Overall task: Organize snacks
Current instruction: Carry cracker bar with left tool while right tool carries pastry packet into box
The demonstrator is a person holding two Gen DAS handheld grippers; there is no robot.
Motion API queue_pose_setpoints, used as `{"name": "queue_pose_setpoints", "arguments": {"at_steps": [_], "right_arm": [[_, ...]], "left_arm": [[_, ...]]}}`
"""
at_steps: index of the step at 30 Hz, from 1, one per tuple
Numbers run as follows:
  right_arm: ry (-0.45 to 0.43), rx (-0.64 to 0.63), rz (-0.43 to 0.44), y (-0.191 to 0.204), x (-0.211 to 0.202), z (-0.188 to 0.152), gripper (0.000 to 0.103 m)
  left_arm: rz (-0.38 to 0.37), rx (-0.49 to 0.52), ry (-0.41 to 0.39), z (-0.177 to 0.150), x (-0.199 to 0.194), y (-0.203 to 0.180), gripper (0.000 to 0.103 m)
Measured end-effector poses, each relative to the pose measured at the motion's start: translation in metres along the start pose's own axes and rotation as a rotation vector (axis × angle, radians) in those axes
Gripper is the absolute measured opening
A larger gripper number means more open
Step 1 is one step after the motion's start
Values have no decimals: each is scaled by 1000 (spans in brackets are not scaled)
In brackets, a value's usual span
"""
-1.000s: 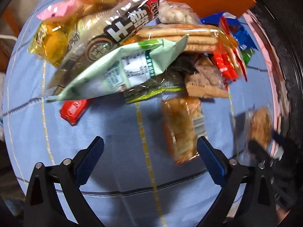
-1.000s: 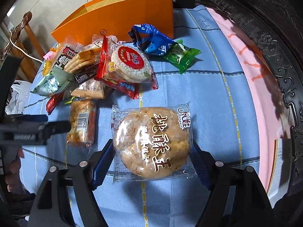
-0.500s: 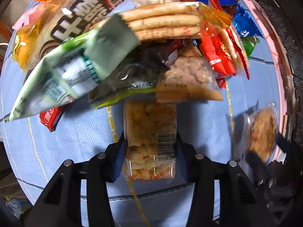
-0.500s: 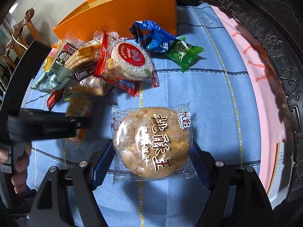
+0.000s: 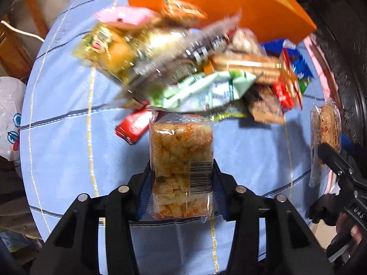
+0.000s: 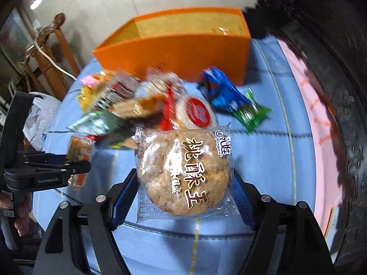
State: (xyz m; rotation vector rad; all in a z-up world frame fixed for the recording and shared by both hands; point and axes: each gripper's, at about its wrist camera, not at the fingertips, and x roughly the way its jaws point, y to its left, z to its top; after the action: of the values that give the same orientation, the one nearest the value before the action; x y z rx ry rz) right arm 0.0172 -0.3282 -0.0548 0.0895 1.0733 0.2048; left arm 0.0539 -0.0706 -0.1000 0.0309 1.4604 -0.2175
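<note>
Clear crinkly film around a block of orange puffed-rice cake (image 5: 181, 158), pinched at its lower half by the left gripper (image 5: 180, 183), blue pads pressed into both long sides, pack clear of the blue checked tablecloth (image 5: 59, 105). Same pack visible in the right wrist view at far left, hanging just beside the snack pile (image 6: 137, 105). Right gripper (image 6: 183, 183) clamped on the round walnut cookie (image 6: 185, 171) in its clear wrapper, pads against the 2 opposite edges, wrapper slightly bowed, cookie raised above the cloth.

Behind the pile, the open orange box (image 6: 183, 48), yellow-lined, standing at the far end of the table, front wall touching or nearly touching the heap; apparently the place for both snacks.

For the carry, by the look of it:
- Keep both grips firm but no tighter; brittle contents, likely to crack under more squeeze.
- Lift high enough to pass over the heap and the box's front wall; loose wrappers such as the pale green bag (image 5: 206, 89) stick up and could snag.
- Move 1 gripper in ahead of the other; the box opening looks narrow for 2 tools at once.
- Lower each pack inside before letting go, flat or on edge, rather than dropping from above.
- Mind the slippery film: tilt little, go steady.
</note>
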Motion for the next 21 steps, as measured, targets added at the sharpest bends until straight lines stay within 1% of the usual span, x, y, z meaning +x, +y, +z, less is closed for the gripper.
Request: {"name": "queue_pose_setpoints", "arguments": {"at_steps": [1,6,8,12,15,17,19,21], "right_arm": [[-10,-7,5,2,-3,4,78],[-79,-24,20,8,-20,33,78],[-123,-22,17,6,-30,49,78],[-218,2,15,-3,-50,85,78],[-265,14,8,-10,-55,112,78],[-289,21,6,-14,-55,131,78],[-306,25,6,-17,-51,150,78],[-311,38,18,-22,-43,166,78]], "left_arm": [[-7,-4,-4,-6,-7,8,45],[-13,-11,-58,18,-35,23,45],[-21,-8,-97,26,-51,23,45],[-46,11,-194,53,-85,24,45],[-46,15,-248,83,-102,17,45],[-60,13,-275,109,-108,9,45],[-45,20,-300,129,-113,6,45],[-28,26,-323,157,-116,2,45]]}}
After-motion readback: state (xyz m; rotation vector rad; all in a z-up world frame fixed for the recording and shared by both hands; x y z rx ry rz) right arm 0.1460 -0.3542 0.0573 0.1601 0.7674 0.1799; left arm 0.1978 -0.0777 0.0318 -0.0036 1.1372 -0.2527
